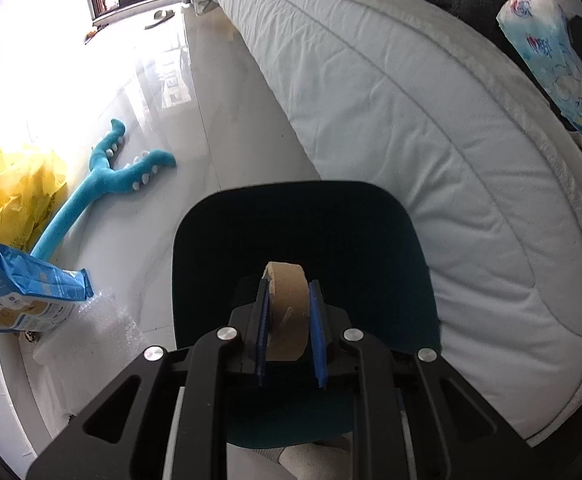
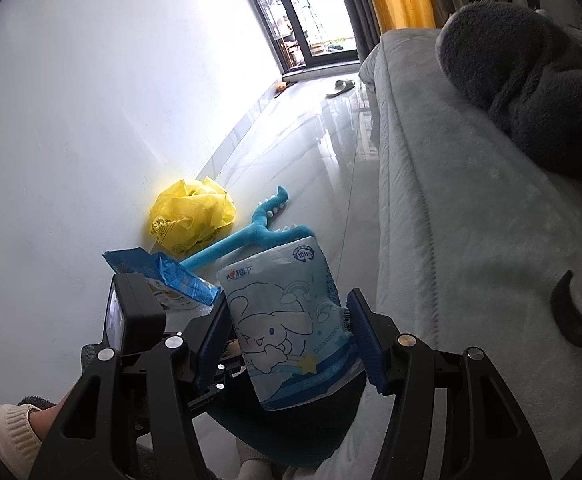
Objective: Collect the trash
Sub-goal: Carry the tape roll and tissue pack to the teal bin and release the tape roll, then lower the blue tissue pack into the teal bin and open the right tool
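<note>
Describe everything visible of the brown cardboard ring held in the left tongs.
The brown cardboard ring looks like an empty tape core: plain tan card, matte, with a torn, ragged edge at its top left and a small scuff on its outer face. It stands on edge, hole facing sideways, clamped between the blue pads of the left tongs, which press its two flat rims. It hangs above a dark teal bin; nothing else touches it.
</note>
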